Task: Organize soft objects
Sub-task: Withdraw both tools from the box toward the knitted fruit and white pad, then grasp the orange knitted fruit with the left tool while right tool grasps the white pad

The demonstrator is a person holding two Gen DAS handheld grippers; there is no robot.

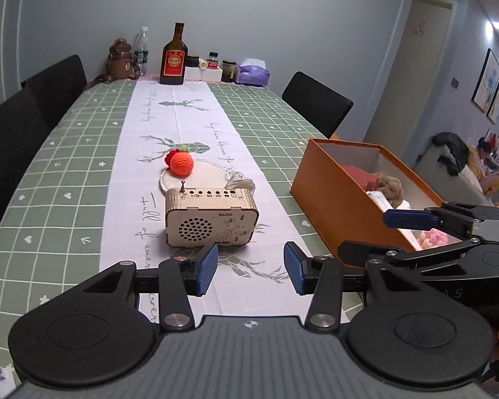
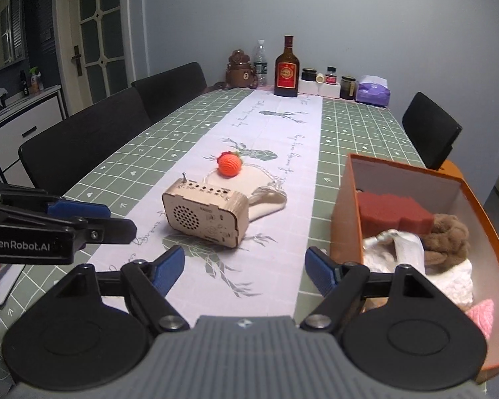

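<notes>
Left wrist view: my left gripper point(image 1: 250, 268) hangs over the white runner with its fingers apart and nothing between them. Straight ahead at 12 o'clock the wooden radio point(image 1: 210, 218) stands in the way; beyond it lies the orange crocheted ball point(image 1: 181, 164), beside a pale cloth pouch point(image 1: 239, 180) with a cord. At 2 o'clock sits the orange box point(image 1: 326, 196), already holding a red sponge point(image 1: 357, 175) and a brown plush point(image 1: 390, 184). My right gripper point(image 1: 412, 222) shows side-on over the box's near end. Black chairs point(image 1: 316, 101) flank the table point(image 1: 63, 173).

Right wrist view: my right gripper point(image 2: 246, 271) is spread wide and empty above the runner. The radio point(image 2: 205, 214) sits at 11 o'clock, blocking the pouch point(image 2: 267, 201) and the ball point(image 2: 230, 164) behind it. The box point(image 2: 346, 206) is at 3 o'clock, with sponge point(image 2: 391, 206), plush point(image 2: 447, 237), white cloths point(image 2: 455, 282) and a pink knit piece point(image 2: 482, 316) inside. The left gripper point(image 2: 93, 222) reaches in at 9 o'clock. A brown bottle point(image 2: 286, 69) and jars line the far edge.
</notes>
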